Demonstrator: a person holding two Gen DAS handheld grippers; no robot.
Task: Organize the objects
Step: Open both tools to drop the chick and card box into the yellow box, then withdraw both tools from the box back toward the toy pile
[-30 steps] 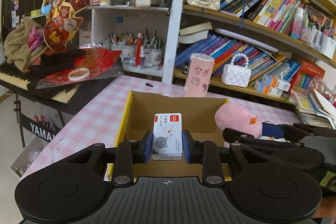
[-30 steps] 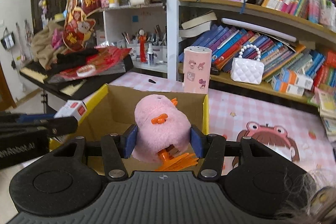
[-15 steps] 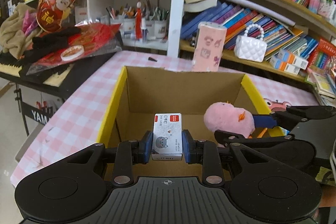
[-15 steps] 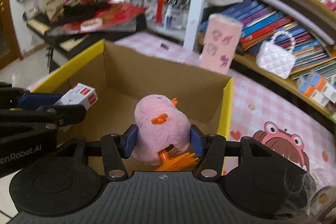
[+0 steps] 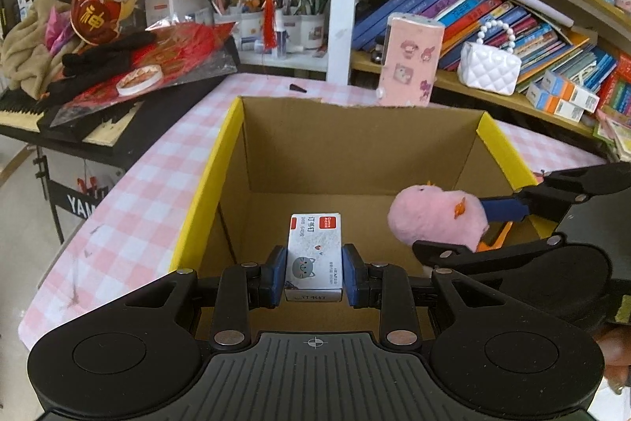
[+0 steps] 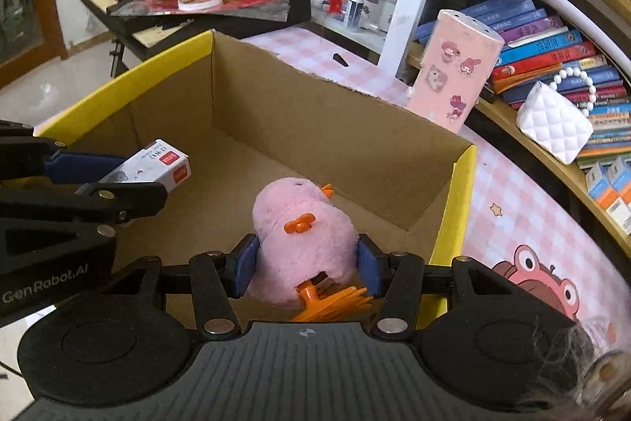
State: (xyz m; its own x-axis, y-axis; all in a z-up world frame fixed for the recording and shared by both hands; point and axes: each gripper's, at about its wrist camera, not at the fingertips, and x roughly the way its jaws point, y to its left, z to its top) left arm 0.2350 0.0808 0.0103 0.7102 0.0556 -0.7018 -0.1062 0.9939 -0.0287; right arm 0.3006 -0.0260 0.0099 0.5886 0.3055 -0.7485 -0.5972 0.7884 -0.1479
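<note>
I have the staple box [image 5: 314, 255] pinched between my left gripper's [image 5: 314, 277] blue fingers [image 5: 276, 275], held over the open carton [image 5: 221, 160] above its brown floor. Its white face carries a grey cat drawing, a small heart and a red tag at the top corner with Chinese print beside it; the finer writing is too small for me to read. In the right wrist view the same box pokes out of the left gripper at the carton's left side.

My right gripper [image 6: 307, 265] has its fingers [image 6: 246, 263] closed on the pink plush [image 6: 301, 235], also inside the carton's walls; an orange bow sits on the plush's side and orange plastic feet stick out under it. The left gripper's body reads "GenRobot.AI" in the right wrist view.

The carton has yellow rims and stands on a pink checked worktop [image 5: 134, 208]. Just beyond its far wall stands a pink tin [image 5: 410, 62] with cartoon stickers. A white quilted purse [image 5: 489, 70] with a pearl handle sits on the bookshelf [image 5: 473, 85]. To the left is a keyboard [image 5: 23, 105] whose stand shows "YA".
</note>
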